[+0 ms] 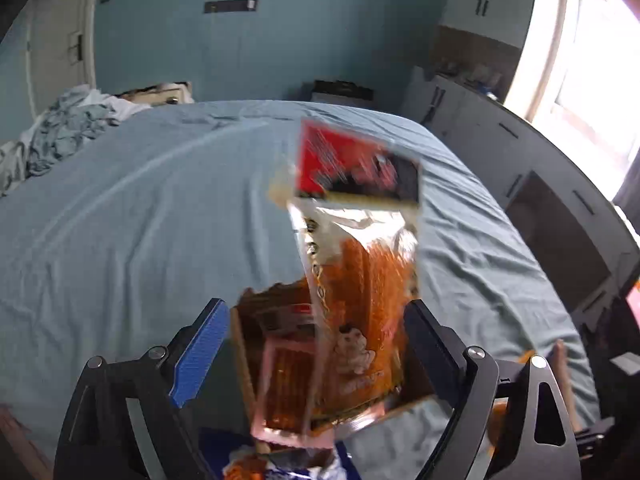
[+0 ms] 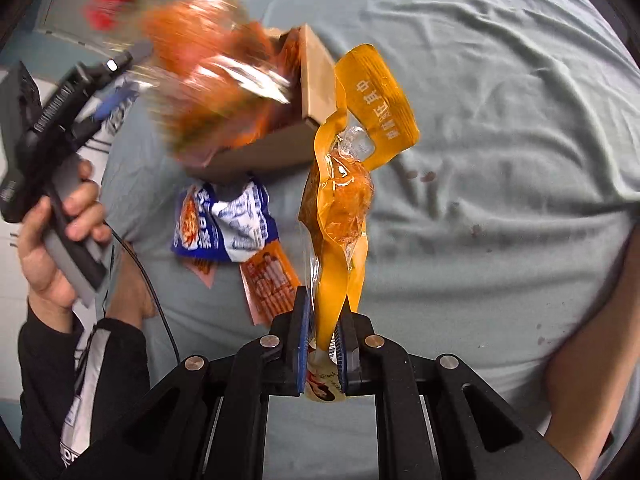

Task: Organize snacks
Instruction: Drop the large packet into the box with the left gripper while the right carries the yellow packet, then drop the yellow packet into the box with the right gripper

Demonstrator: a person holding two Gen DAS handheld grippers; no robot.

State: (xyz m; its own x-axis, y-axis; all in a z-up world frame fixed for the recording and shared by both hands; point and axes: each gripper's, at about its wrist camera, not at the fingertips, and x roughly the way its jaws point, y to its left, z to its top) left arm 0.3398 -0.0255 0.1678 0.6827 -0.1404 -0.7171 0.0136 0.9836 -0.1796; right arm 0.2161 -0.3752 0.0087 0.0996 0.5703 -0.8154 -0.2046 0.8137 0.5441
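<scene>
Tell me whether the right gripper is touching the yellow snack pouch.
Touching. The right wrist view shows the right gripper with both blue pads clamped on the yellow snack pouch.

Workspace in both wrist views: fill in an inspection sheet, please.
Surface: wrinkled grey-blue bedsheet, a few dark spots.
Job's things: brown cardboard box; blurred orange-and-red snack bag over it; yellow plastic pouch; blue-and-white packet and pink-edged orange packet on the sheet.
Clutter: crumpled bedding.
Grippers: left claw open, pads clear of the bag; right claw shut on the pouch.
Cables: black cable below the left hand.
Surroundings: blue wall, white cabinets, bright window.
</scene>
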